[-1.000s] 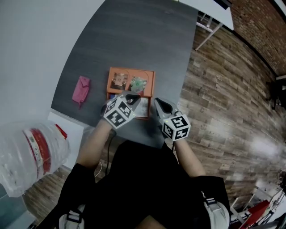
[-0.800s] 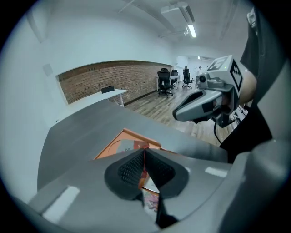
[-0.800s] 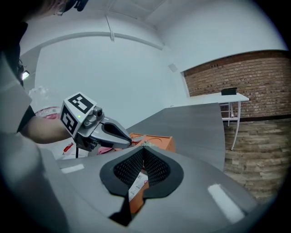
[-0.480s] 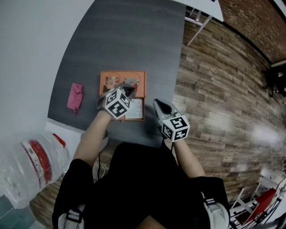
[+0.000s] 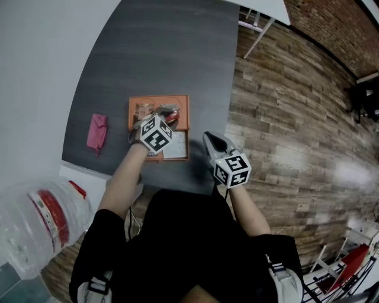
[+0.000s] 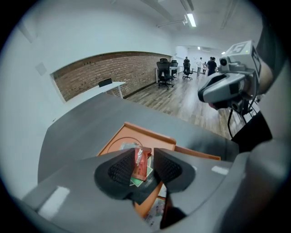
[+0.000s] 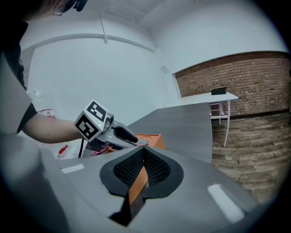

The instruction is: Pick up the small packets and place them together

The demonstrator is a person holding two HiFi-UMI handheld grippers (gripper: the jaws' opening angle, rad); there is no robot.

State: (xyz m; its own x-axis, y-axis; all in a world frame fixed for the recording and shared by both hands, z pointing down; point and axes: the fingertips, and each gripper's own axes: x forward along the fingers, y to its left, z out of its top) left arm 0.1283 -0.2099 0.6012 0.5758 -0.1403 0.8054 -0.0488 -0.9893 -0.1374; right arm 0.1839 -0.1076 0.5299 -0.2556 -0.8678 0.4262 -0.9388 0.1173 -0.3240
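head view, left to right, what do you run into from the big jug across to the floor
water jug → pink pouch → orange tray → right gripper → wooden floor

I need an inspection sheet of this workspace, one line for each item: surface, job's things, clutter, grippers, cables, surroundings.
Surface: dark grey table.
Job's things: orange tray near the table's front edge; red packet over it; more packets in its far compartments.
Clutter: pink cloth left of the tray.
Grippers: left gripper has just been opening, fingers apart with the red packet between them; right gripper shut, right of the tray.
Cables: black cable hangs under the right gripper.
Surroundings: wood floor, brick wall, white desk, water bottle, people far off.
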